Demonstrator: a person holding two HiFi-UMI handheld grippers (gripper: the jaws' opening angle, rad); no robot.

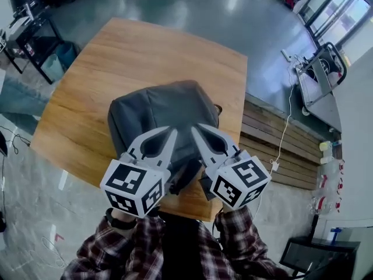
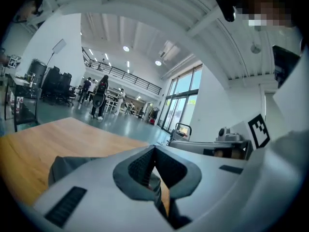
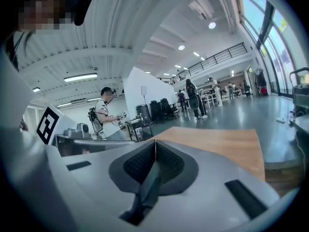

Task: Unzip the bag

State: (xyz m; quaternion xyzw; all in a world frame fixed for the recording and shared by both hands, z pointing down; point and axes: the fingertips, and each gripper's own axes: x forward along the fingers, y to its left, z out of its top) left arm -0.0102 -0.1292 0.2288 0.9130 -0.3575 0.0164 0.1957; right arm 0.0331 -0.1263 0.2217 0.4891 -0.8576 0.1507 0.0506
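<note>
Bag (image 1: 160, 107), grey and slumped, is lying toward the near edge of the wooden table (image 1: 134, 45), with the left gripper (image 1: 171, 134) pinching a grey fold of it shut-jawed and the right gripper (image 1: 196, 130) clamping a dark tab (image 3: 147, 190), probably the zip pull, which is risking a slip if slack fabric bunches.

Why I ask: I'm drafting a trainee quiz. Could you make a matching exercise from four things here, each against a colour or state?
Things:
1. bag
2. table
3. right claw
4. left gripper's cube

Colour or state:
A. wooden
B. shut on a dark strip
C. grey
D. black-and-white square markers

Pairs: 1-C, 2-A, 3-B, 4-D
</note>
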